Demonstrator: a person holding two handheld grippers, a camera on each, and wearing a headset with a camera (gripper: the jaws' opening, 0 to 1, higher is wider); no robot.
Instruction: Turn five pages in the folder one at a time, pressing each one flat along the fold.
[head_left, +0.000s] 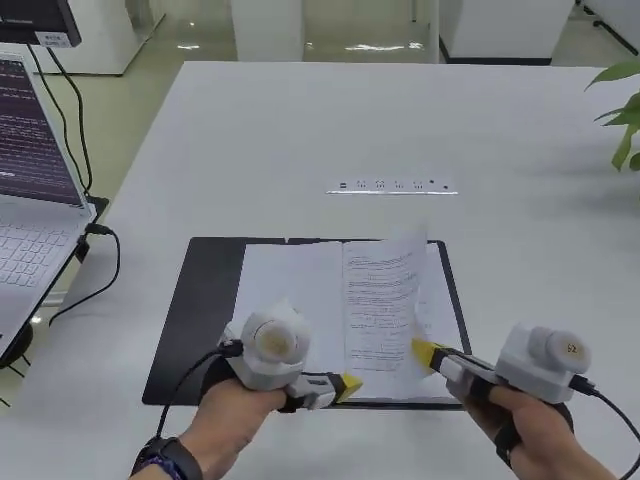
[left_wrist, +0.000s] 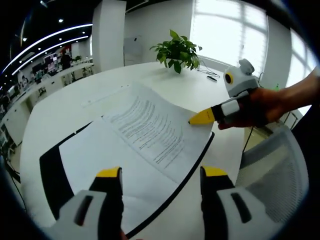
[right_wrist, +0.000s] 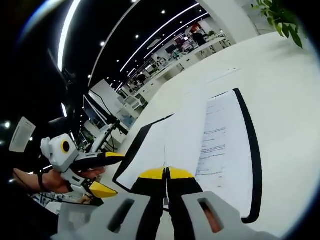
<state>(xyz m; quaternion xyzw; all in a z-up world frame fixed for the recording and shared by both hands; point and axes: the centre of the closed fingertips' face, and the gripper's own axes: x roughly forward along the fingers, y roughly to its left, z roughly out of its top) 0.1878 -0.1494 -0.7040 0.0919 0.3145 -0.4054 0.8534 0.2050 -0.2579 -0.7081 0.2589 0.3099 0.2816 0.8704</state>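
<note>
One page (head_left: 383, 300) stands lifted, its print too small to read, its lower edge pinched in my right tool (head_left: 422, 352). My left tool (left_wrist: 157, 174) gapes wide over the near edge of the folder (head_left: 195, 330), which lies open on the white counter (head_left: 500, 130).

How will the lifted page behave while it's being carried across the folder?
Probably floppy: the page bows in a curve from where the right gripper pinches its edge. Likely very light: one thin sheet, held up by a single pinch. Pulled hard, it might crease, as it seems anchored at the fold of the folder.
</note>
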